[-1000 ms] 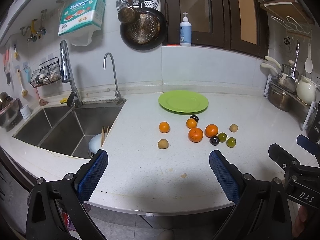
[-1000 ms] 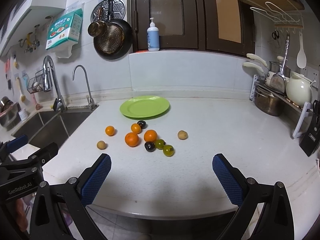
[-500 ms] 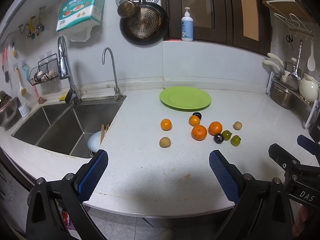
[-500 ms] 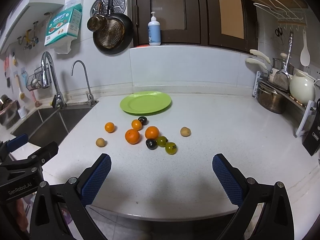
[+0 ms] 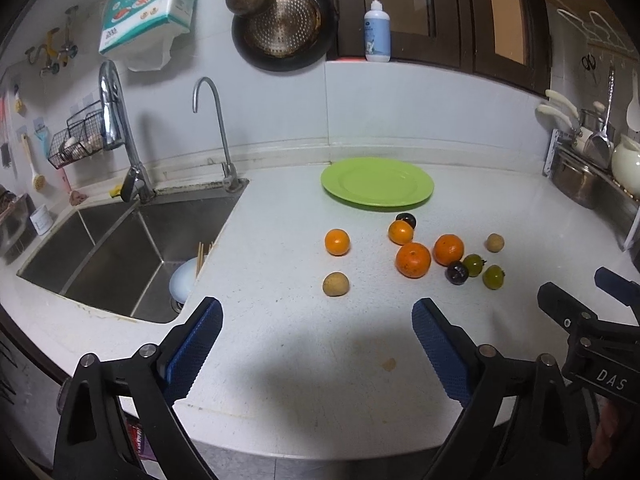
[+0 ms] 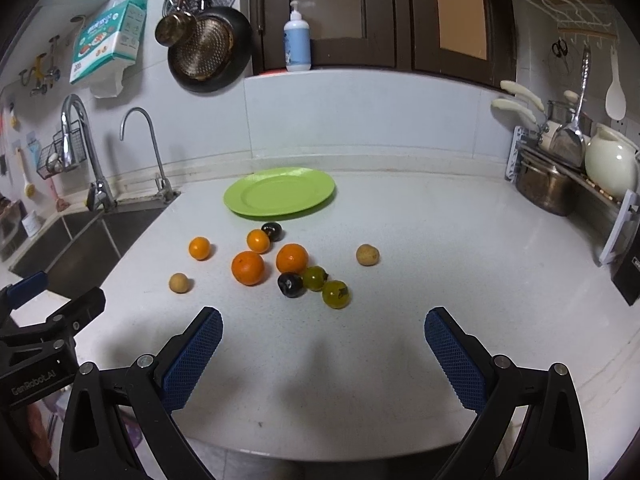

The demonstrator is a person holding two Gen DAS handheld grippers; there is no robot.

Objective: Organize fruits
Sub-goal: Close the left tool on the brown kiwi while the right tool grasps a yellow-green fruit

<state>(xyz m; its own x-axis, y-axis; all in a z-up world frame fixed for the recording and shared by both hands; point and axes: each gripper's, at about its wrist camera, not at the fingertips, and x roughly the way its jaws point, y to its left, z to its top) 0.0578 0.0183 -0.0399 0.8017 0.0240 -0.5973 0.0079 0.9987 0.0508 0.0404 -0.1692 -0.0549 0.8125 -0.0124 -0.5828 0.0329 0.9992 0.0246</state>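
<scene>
An empty green plate [image 5: 377,181] [image 6: 280,191] sits at the back of the white counter. In front of it lie several small fruits: oranges [image 5: 413,260] [image 6: 248,267], two brown longans [image 5: 335,284] [image 6: 367,255], two dark plums [image 5: 457,272] [image 6: 291,284] and two green fruits [image 5: 493,277] [image 6: 336,294]. My left gripper [image 5: 316,328] is open and empty near the counter's front edge. My right gripper [image 6: 322,340] is open and empty too, short of the fruits. Each gripper shows at the edge of the other's view.
A steel sink [image 5: 116,248] with two taps [image 5: 120,136] lies to the left and holds a white bowl [image 5: 184,282] and chopsticks. A pot [image 6: 546,188] and a dish rack with utensils stand at the right. Pans hang on the back wall.
Both grippers have moved slightly forward toward the fruits. Nothing on the counter has moved. Both stay open.
</scene>
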